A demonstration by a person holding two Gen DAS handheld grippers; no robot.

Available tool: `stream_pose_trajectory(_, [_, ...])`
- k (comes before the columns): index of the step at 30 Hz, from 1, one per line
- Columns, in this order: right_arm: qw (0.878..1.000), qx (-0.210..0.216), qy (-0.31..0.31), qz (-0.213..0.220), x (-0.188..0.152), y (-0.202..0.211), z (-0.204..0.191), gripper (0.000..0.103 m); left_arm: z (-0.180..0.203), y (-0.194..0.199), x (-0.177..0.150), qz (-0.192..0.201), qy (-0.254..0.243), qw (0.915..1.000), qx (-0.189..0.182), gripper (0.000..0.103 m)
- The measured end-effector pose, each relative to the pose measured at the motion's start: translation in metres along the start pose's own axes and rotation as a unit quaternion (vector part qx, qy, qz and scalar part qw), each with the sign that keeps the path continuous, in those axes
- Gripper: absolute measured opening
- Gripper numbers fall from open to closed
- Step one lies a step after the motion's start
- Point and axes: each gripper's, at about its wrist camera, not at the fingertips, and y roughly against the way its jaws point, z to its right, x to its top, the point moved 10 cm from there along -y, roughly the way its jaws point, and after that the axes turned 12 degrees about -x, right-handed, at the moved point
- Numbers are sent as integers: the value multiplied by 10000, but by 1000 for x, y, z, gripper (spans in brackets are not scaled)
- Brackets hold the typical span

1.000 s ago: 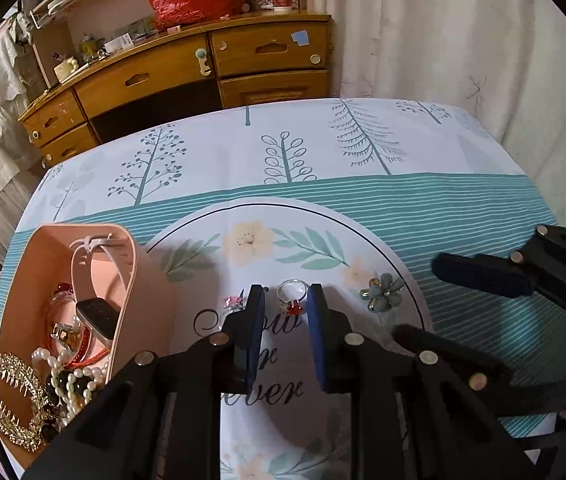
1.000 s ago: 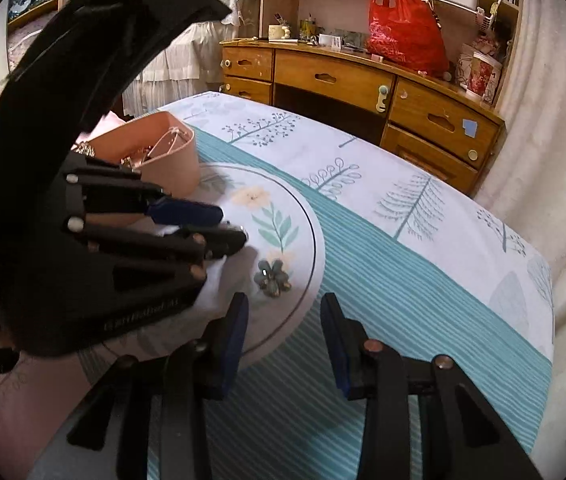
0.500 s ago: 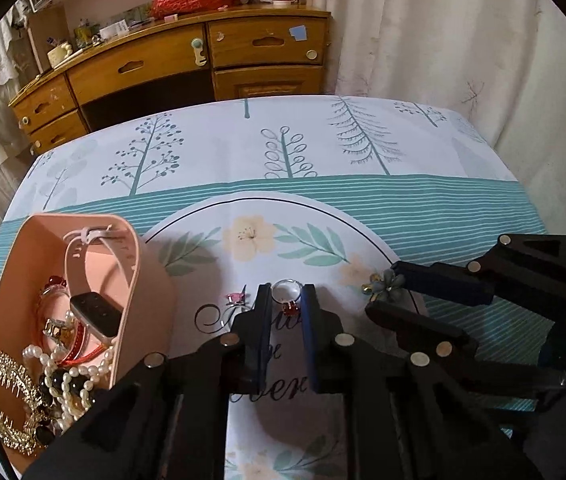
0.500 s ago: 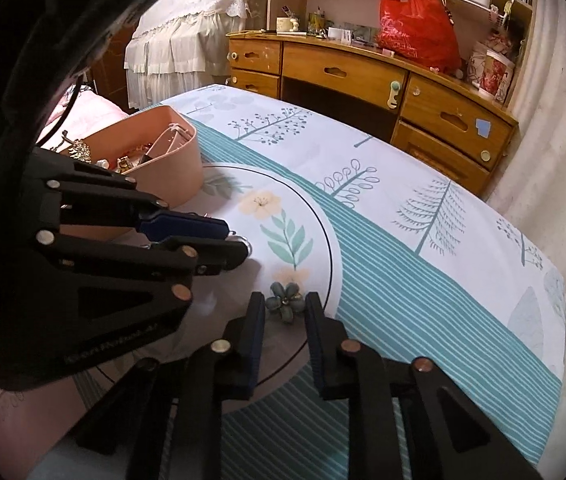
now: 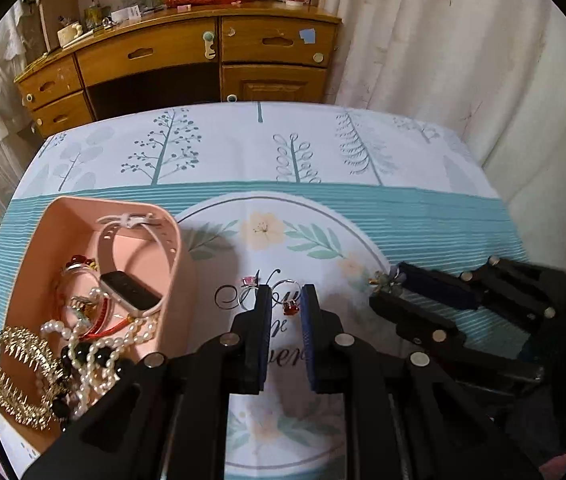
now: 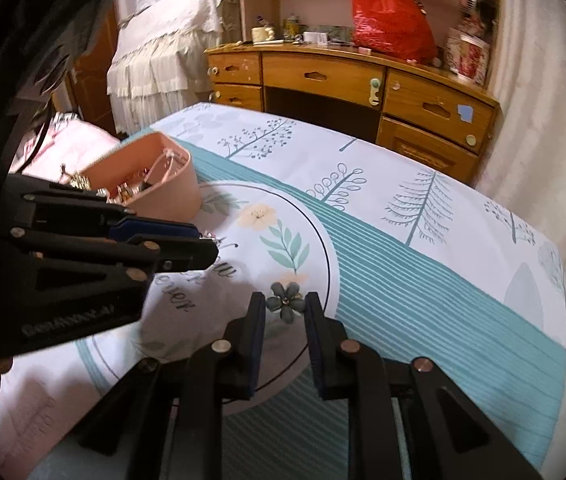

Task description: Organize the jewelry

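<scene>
The tablecloth (image 5: 423, 208) carries partly hidden cursive lettering, legible only as "ever" (image 6: 175, 300).
</scene>
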Motion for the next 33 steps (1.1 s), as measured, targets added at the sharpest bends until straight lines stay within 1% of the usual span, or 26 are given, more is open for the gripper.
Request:
stream_pose_trajectory(4, [9988,75,-474,-85,1,11,1,20,1,21,4,136,-6,9999,-75,12])
stream_pose_trajectory(8, [9971,129,-736,-124,1,21,-7,20,-1,43,4,243,-23,9996,-170,12])
stream_pose_trajectory(11, [9935,277,-1089,-201,2,30,-19,20,-8,58,1,294,-57,9994,-155,12])
stream_pose_trajectory(13, [9918,322,-1215,-225,2,35,-26,20,-14,66,-2,272,-51,9995,-127,12])
stream_pose_trajectory(18, [9879,275,-1516,-182,12,52,-47,20,-42,90,-14,241,55,9997,-8,12])
stream_pose_trajectory(23, [9811,375,-1892,-138,25,63,-71,20,-76,107,-23,200,134,9996,133,12])
stream_pose_trajectory(26, [9780,478,-2030,-77,35,67,-89,20,-95,113,-28,187,265,9995,33,12])
stream_pose_trajectory(30, [9748,651,-2134,-62,45,66,-113,20,-113,119,-33,136,304,9994,36,12])
stream_pose_trajectory(33, [9751,696,-2102,-103,50,63,-129,20,-123,118,-35,55,373,9993,-45,12])
